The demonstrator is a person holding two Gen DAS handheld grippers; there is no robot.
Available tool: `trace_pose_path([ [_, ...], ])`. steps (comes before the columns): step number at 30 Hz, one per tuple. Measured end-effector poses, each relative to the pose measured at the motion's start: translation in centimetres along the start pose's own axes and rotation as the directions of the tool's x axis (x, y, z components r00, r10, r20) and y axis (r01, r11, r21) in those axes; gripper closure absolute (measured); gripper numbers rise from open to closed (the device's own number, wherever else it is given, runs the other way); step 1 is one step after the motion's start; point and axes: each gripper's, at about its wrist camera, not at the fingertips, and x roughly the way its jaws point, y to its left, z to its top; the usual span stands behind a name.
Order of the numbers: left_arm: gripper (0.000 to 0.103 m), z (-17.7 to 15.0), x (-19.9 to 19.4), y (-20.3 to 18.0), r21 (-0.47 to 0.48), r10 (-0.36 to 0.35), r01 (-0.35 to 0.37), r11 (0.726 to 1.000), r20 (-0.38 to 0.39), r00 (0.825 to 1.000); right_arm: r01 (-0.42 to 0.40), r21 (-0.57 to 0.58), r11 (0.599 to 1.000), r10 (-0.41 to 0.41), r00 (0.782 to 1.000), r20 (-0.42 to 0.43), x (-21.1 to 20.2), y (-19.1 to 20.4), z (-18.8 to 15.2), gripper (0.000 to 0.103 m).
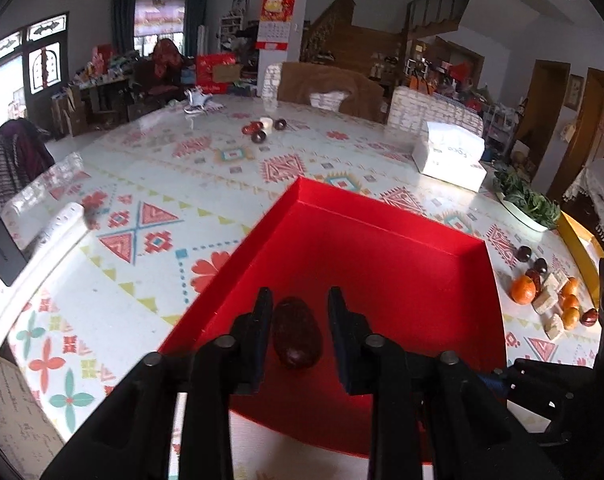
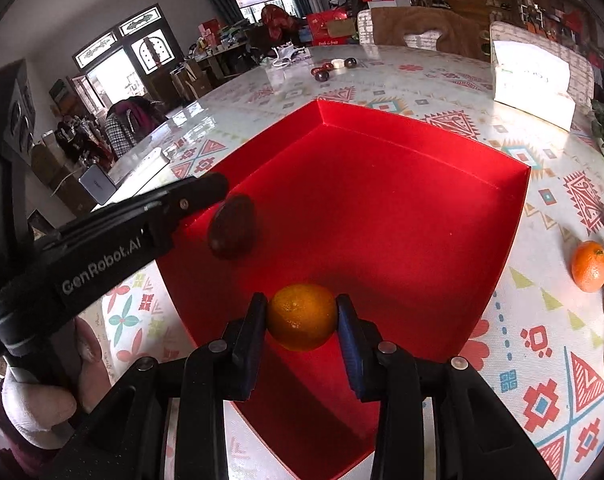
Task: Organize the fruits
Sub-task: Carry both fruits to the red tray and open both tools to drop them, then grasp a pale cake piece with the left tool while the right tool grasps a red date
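Note:
A red tray (image 1: 381, 216) (image 2: 421, 136) lies on the patterned table. My left gripper (image 1: 300, 308) is open over its near left part, with a dark red date (image 1: 296, 332) (image 2: 232, 226) between its fingers, apart from the right pad. I cannot tell whether the date rests on the tray floor. My right gripper (image 2: 302, 316) is shut on a small orange (image 2: 302, 316) just above the tray's near part. The left gripper's finger (image 2: 190, 196) shows in the right wrist view beside the date.
Right of the tray lie oranges (image 1: 523, 290) (image 2: 589, 266), dark dates (image 1: 523, 254) and wrapped candies (image 1: 545, 300). A tissue box (image 1: 449, 156) and a plate of greens (image 1: 525, 200) stand at the far right. More dates (image 1: 258, 132) lie far back. A white power strip (image 1: 34, 264) lies at left.

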Motion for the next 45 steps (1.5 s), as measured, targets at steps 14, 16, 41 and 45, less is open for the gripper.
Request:
trace_pose_path([
  [14, 0.043, -0.1, -3.1, -4.1, 0.116, 0.089, -0.096, 0.989, 0.068, 0.994, 0.010, 0.033, 0.999, -0.013, 0.993, 0.118, -5.5, -1.5, -1.1, 0.063],
  [16, 0.041, -0.2, -3.4, -5.1, 0.137, 0.091, -0.100, 0.986, 0.071, 0.993, 0.012, 0.050, 0.999, -0.018, 0.992, 0.128, -6.2, -2.1, -1.5, 0.063],
  [41, 0.028, -2.6, -4.2, -16.5, 0.361, 0.091, -0.099, 0.927, 0.041, 0.995, 0.104, 0.298, 0.949, -0.171, 0.962, 0.211, -15.6, -14.6, -7.7, 0.063],
  [45, 0.027, -3.0, -4.2, -18.1, 0.375, 0.030, -0.033, 0.926, 0.013, 0.999, 0.140, 0.346, 0.928, -0.225, 0.950, 0.218, -17.7, -17.5, -9.0, 0.063],
])
